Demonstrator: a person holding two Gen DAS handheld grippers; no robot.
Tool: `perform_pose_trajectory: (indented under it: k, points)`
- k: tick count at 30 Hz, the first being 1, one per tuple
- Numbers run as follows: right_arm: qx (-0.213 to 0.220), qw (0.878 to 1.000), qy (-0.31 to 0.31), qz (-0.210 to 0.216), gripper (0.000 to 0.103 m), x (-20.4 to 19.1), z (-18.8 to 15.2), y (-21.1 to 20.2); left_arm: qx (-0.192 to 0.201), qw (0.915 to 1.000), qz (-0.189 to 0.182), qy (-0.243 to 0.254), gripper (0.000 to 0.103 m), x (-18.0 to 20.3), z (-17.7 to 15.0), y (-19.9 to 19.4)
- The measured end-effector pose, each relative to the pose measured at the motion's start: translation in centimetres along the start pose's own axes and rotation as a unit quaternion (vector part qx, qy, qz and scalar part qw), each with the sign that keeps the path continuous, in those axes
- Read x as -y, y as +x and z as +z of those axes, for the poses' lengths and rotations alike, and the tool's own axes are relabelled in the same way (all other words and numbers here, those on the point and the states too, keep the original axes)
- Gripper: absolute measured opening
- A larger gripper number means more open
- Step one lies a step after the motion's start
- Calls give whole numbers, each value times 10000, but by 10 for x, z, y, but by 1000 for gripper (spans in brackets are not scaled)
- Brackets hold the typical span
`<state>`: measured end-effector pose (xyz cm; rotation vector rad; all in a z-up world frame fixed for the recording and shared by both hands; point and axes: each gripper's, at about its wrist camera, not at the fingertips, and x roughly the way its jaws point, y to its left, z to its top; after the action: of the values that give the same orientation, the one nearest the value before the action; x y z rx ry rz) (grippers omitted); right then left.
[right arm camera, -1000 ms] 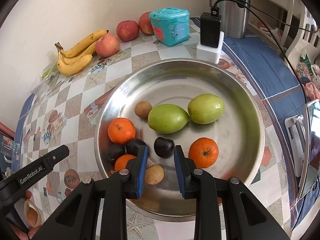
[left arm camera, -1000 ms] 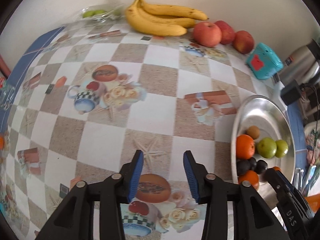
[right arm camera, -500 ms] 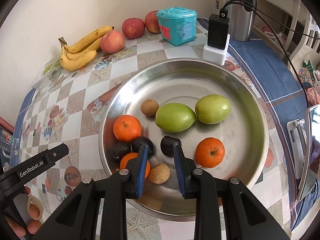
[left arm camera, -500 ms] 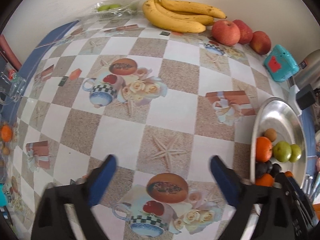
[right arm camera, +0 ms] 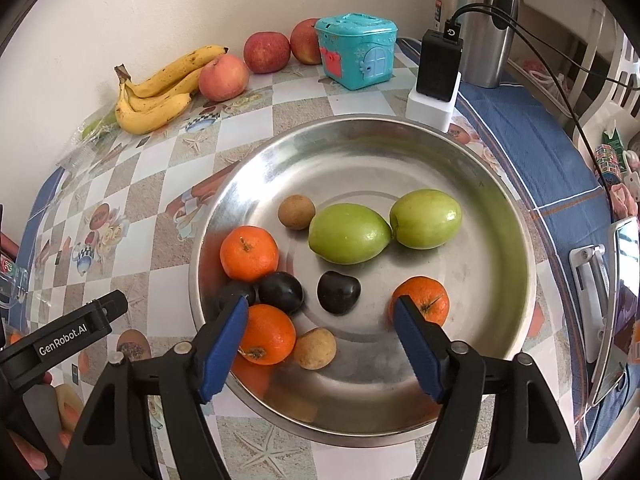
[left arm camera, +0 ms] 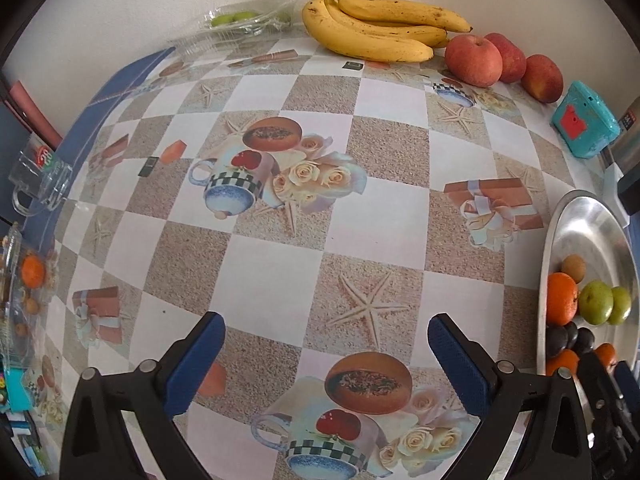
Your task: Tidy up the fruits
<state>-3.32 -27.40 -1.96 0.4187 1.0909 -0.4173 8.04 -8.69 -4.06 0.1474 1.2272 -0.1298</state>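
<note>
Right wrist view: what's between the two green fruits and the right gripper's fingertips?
One dark plum, lying loose on the steel tray, ahead of the open right gripper.

Your right gripper (right arm camera: 320, 314) and left gripper (left arm camera: 326, 334) share one build: black plastic arms, ribbed blue pads (right arm camera: 224, 346), silver pivot screws (right arm camera: 182, 347). White "GenRobot.AI" lettering (right arm camera: 62, 341) marks the left one's side.

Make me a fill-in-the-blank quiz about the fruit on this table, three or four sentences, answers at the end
1. The metal tray holds ____ oranges.
2. The two large fruits lying side by side in the tray are ____ in colour.
3. The bananas lie by the wall beside three red ____.
4. The right gripper hangs over the tray with its jaws ____.

Missing words: three; green; apples; open
</note>
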Motion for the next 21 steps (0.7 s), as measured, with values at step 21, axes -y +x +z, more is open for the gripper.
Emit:
perform_pose_trajectory:
  k: [21]
  points:
    - [2, 9996, -267, -116, 96, -8, -1, -8, 205, 9975, 586, 331, 103, 1, -4, -8]
